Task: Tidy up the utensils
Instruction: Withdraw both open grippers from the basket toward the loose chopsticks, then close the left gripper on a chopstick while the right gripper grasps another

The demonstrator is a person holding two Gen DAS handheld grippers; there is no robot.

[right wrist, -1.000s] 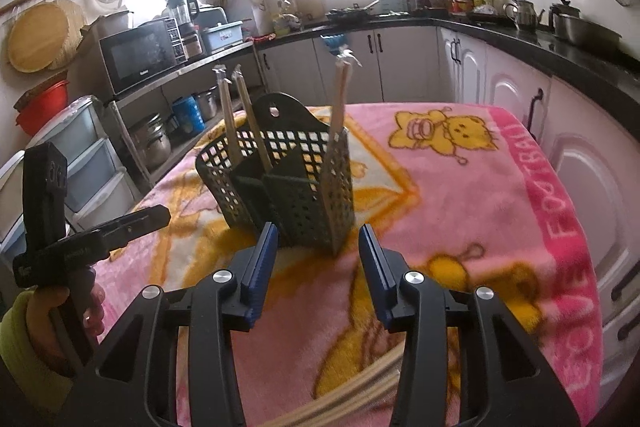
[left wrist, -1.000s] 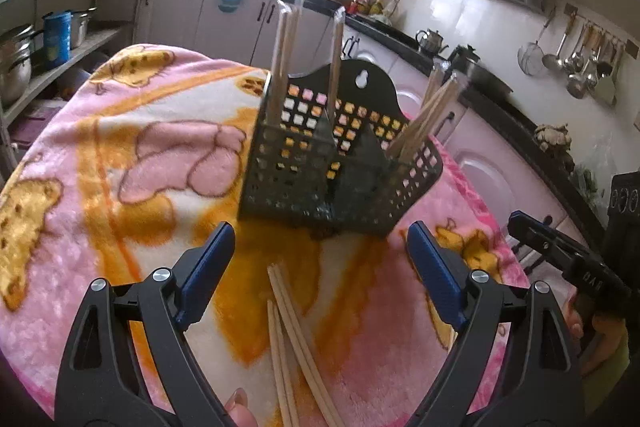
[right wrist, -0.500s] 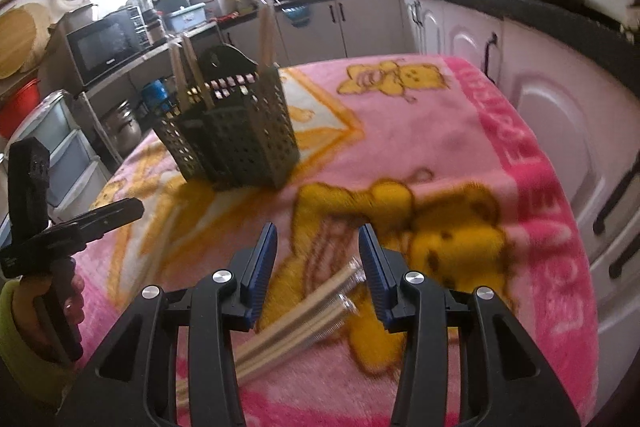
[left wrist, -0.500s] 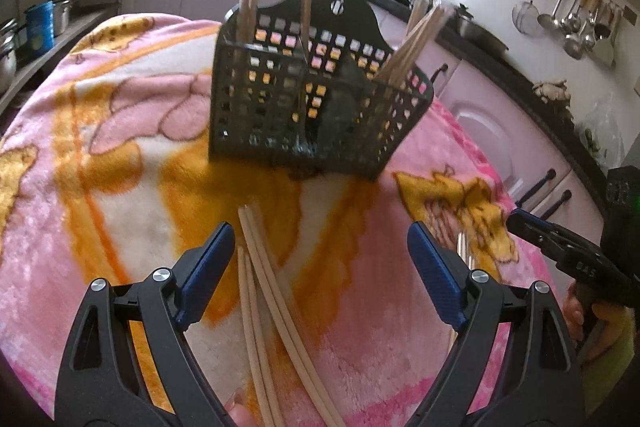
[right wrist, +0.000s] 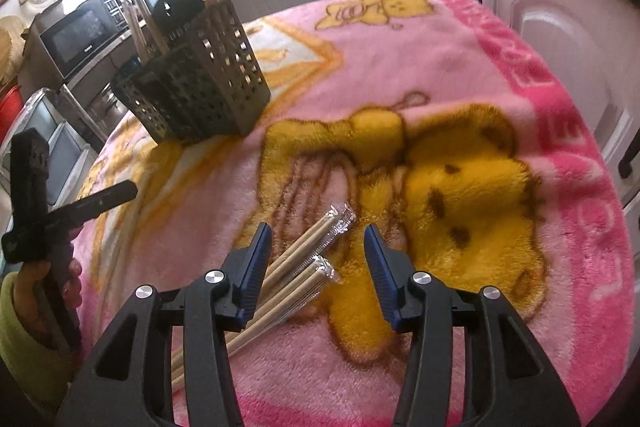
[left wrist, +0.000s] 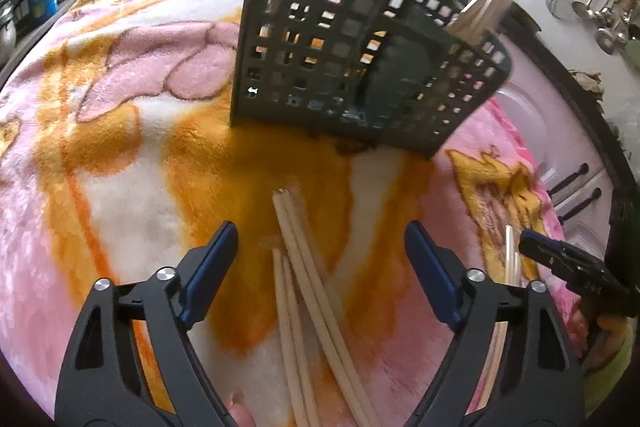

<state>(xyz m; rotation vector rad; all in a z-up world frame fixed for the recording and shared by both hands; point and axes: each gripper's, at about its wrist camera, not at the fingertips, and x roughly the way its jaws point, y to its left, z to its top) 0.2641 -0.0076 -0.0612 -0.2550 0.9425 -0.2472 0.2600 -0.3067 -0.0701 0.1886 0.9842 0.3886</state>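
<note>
- The dark perforated utensil holder stands on the pink blanket, and several chopsticks already stand upright in its compartments, so part of the sorting looks done.
- Bare chopsticks lie loose on the blanket between the spread fingers of the left gripper, which grasps nothing.
- Two wrapped chopstick pairs lie on the blanket near the left finger of the right gripper; its jaws stand apart, holding nothing.
- How many sticks sit in each compartment is hard to tell through the blur.
- Left to do, by my reading: lift both loose groups and drop them into the holder.
</note>
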